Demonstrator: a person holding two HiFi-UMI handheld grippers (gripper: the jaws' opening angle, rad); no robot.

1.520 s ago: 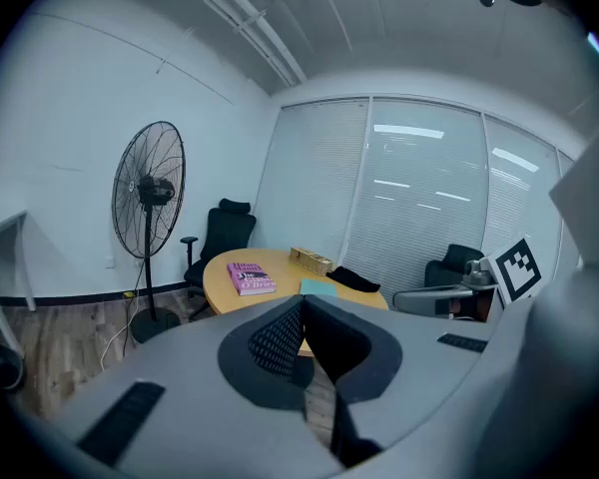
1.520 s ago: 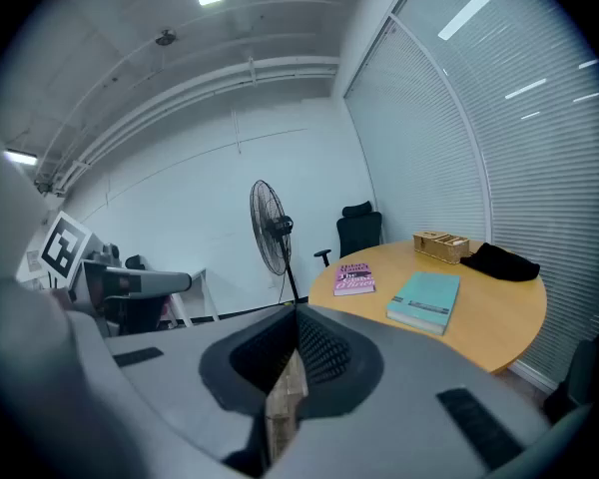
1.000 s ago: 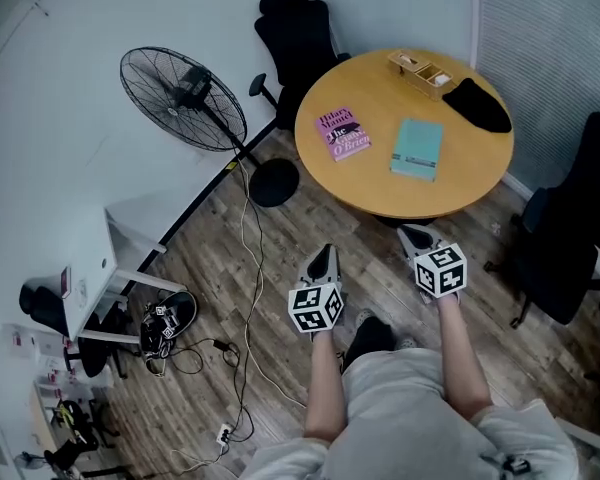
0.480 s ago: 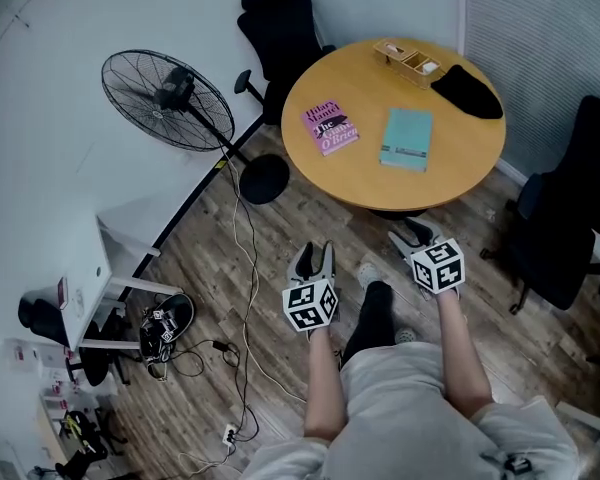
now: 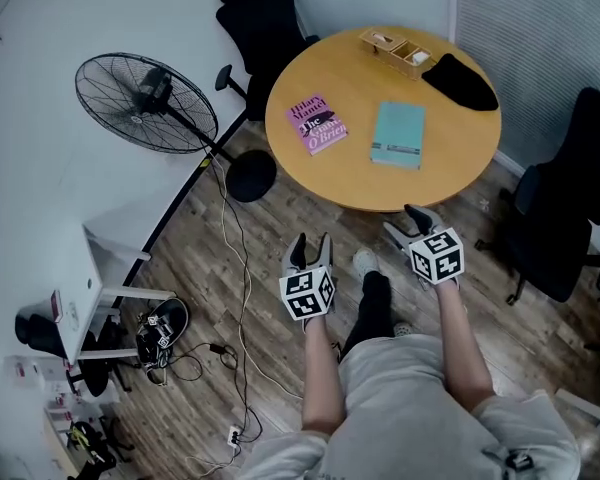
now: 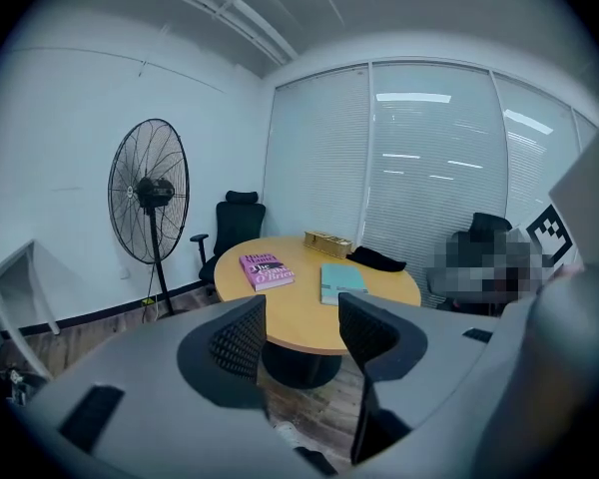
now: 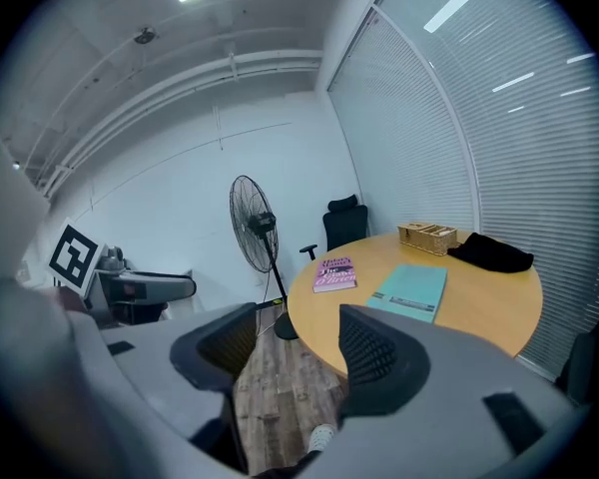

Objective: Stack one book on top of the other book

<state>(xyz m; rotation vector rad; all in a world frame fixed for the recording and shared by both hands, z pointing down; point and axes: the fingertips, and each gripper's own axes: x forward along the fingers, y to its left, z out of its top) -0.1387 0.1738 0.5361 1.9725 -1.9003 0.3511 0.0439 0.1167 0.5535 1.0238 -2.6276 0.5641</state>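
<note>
Facing round table (image 5: 450,168): pink book (image 5: 316,125) and teal book (image 5: 398,135) lie apart near its centre, 0 stacked. Jaws of left gripper (image 5: 312,242) and right gripper (image 5: 404,222) just opened wide, both empty.

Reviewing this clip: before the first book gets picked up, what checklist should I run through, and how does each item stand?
1. Pink book and teal book lie flat and apart on the table: ok.
2. Left gripper jaws have just been opening, nothing between them: ok.
3. Right gripper jaws have just been opening, nothing between them: ok.
4. Grippers at the books: not ok, both are over the floor, short of the table.
5. Nothing lies on either book: ok.
</note>
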